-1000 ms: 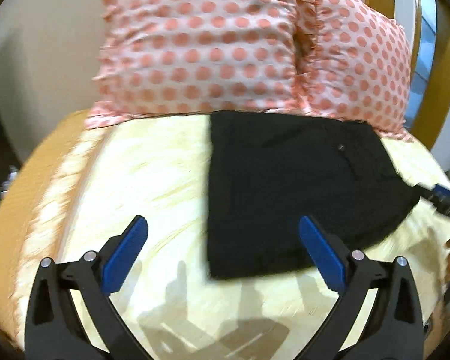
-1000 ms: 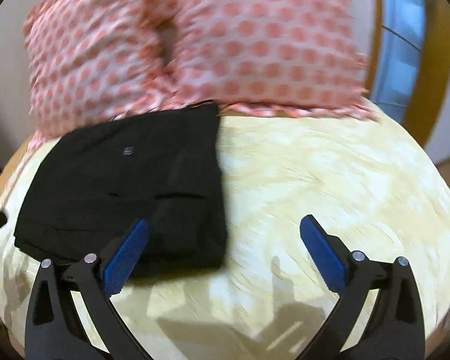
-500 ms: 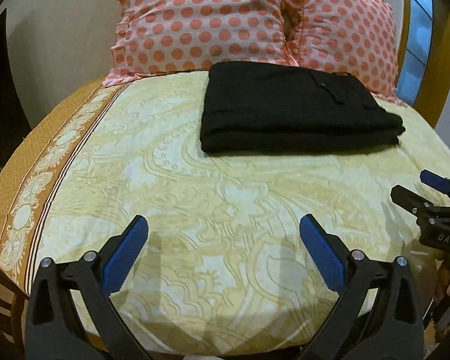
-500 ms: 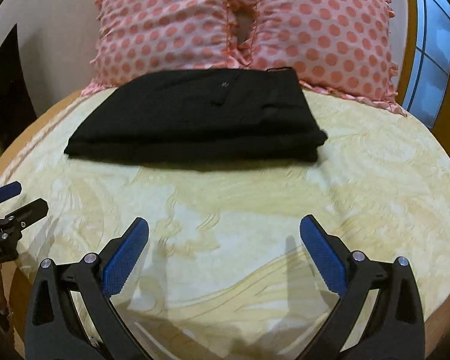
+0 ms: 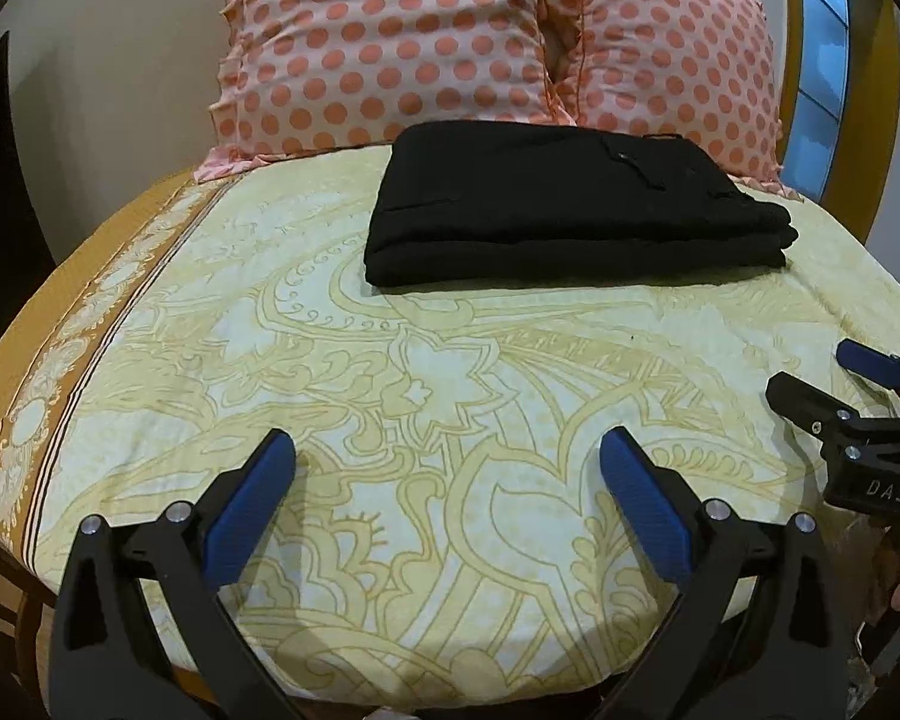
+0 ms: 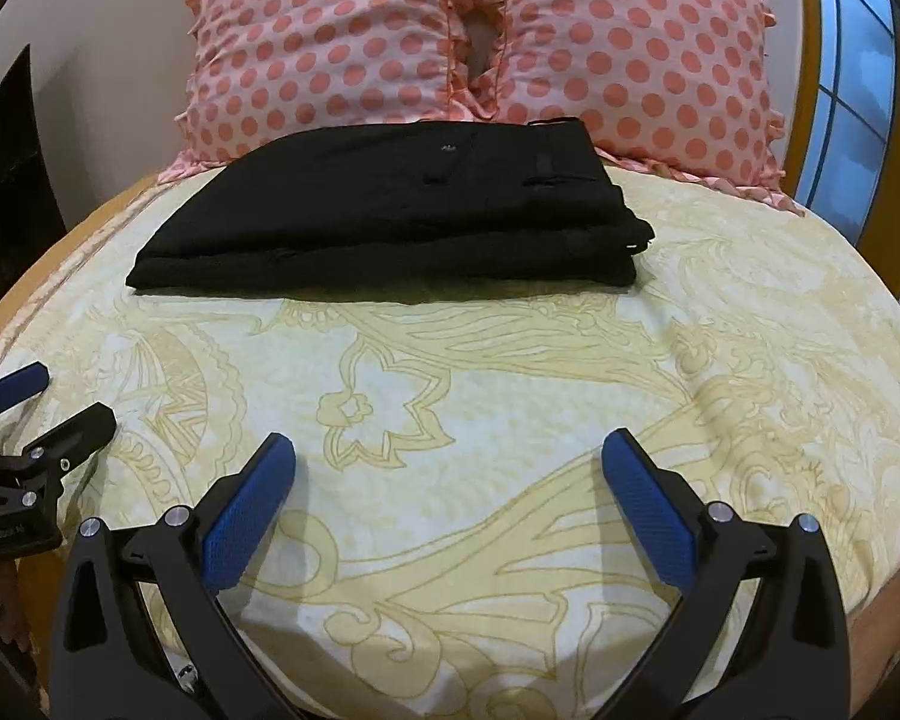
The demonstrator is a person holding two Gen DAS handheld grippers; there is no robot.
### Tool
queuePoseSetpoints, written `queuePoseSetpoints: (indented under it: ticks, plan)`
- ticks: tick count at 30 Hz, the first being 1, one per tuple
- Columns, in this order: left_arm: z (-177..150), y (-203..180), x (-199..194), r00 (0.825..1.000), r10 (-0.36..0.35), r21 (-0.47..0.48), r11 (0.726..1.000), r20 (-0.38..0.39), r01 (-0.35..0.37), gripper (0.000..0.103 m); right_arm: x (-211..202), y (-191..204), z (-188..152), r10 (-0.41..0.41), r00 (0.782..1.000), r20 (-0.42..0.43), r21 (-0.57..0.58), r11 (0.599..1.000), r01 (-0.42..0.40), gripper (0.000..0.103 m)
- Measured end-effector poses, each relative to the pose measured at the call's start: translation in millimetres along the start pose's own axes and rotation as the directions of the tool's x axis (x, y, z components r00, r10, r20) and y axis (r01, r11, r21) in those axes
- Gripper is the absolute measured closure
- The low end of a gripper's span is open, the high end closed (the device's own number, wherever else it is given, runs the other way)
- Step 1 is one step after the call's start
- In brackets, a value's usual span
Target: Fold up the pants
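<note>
The black pants (image 5: 570,210) lie folded in a flat rectangular stack at the far side of the bed, just in front of the pillows; they also show in the right wrist view (image 6: 402,210). My left gripper (image 5: 447,456) is open and empty, well short of the pants, over the near part of the bed. My right gripper (image 6: 448,456) is open and empty too, at the same distance back. Each gripper shows at the edge of the other's view, the right one (image 5: 822,378) and the left one (image 6: 60,402), both with jaws apart.
The bed has a cream and yellow patterned sheet (image 5: 450,372) with a brown border (image 5: 72,312) on the left. Two pink polka-dot pillows (image 6: 342,42) (image 6: 630,48) lean against the wall behind the pants. A window (image 6: 852,72) stands at the right.
Both grippers have pulled back from the pants toward the near edge of the bed. The folded pants stay where they lay. Both grippers remain open.
</note>
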State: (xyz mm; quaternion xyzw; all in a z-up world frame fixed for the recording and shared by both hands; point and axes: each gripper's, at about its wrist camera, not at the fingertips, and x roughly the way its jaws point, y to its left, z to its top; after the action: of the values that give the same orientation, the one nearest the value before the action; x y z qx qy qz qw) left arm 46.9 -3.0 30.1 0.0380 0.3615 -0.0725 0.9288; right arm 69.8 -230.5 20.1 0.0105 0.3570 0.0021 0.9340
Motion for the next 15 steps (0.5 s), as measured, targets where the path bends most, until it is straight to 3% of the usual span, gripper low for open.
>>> queuePoseSetpoints:
  ticks: [15]
  plan:
    - [-6.2, -3.3, -4.4, 0.998, 0.035, -0.032, 0.999, 0.046, -0.033, 0.002, -6.4, 3.3, -10.1, -0.046, 0.997, 0.065, 0.042, 0.998, 0.043, 0.001]
